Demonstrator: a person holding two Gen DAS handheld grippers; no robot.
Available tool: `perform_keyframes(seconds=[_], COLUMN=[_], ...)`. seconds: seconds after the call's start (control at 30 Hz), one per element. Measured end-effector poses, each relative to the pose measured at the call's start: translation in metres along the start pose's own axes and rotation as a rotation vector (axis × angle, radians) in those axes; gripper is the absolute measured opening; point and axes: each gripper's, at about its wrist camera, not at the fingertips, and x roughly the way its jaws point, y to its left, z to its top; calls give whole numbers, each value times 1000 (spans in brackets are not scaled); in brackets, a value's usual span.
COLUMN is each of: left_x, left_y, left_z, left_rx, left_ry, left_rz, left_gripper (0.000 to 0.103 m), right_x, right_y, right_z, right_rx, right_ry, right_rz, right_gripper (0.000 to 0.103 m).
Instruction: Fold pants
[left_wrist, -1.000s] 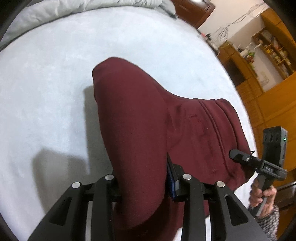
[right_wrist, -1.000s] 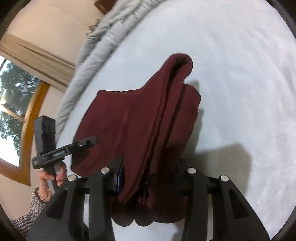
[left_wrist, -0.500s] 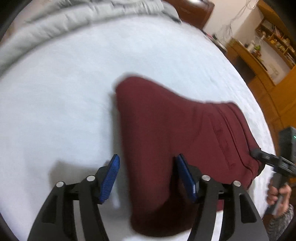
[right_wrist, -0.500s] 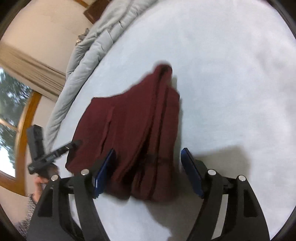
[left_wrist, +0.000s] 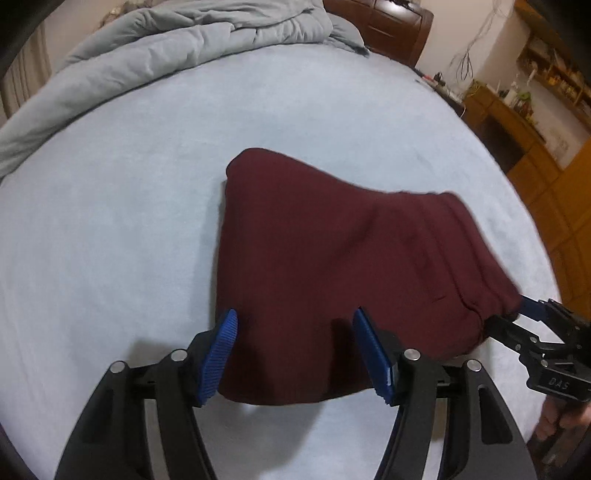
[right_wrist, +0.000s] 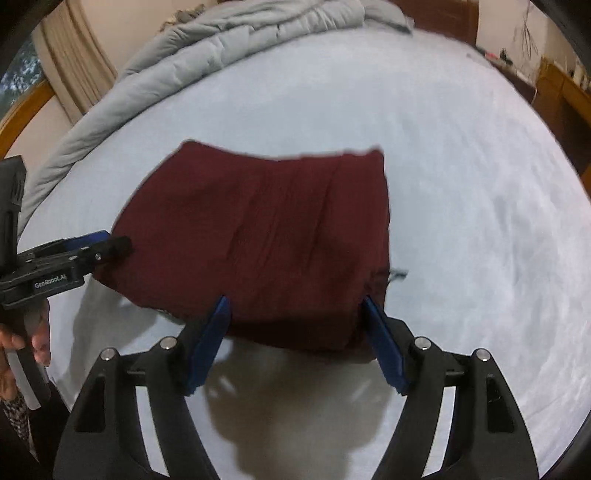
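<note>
Both your grippers, left (left_wrist: 295, 350) and right (right_wrist: 295, 339), are hanging spread wide, gripping nothing. Folded maroon pants (left_wrist: 332, 266) are lying flat on the pale sheet (left_wrist: 110, 240) (grey duvet (left_wrist: 166, 55) bunched behind).

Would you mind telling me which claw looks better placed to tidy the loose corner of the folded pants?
Probably the right claw. The pants lie folded on the bed, and their uneven, bunched corner sits beside its right-hand pad. The left claw is open over a smooth edge.
</note>
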Motion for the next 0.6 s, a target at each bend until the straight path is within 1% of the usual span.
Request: perform_keyframes(seconds=[0.17, 0.23, 0.3, 0.33, 0.37, 0.4, 0.43, 0.47, 0.5, 0.53, 0.6], left_x=[15, 10, 2, -4, -12, -19, -25, -31, -39, -45, -56], left_y=[2, 1, -2, -3, -5, -8, -11, -14, -18, -21, -26], left_z=[-4, -4, -6, -6, -8, -9, -10, -12, -14, -16, -21], left_rx=[20, 17, 18, 14, 11, 13, 17, 25, 39, 48, 53], left_ry=[18, 11, 15, 14, 9, 1, -8, -20, -33, -41, -54], left_rz=[14, 22, 31, 26, 20, 24, 30, 38, 45, 47, 50], left_gripper=[66, 66, 67, 69, 72, 80, 84, 84, 85, 89, 91], right_x=[12, 11, -2, -9, -19, -27, -34, -42, -46, -51, -56], right_y=[-15, -16, -18, -17, -15, -12, -9, -7, -4, -2, 4], right_z=[-5, -3, -3, -3, -3, -4, -4, -5, -6, -8, -10], right_rx=[64, 86, 117, 127, 133, 133, 132, 131, 131, 134, 147], right_ry=[1, -11, -18, -26, -44, -58, -71, -75, -73, -67, -57], right_rz=[47, 67, 73, 64, 45, 33, 26, 22, 20, 9, -25], right_gripper=[83, 83, 80, 80, 84, 92, 94, 94, 94, 95, 96])
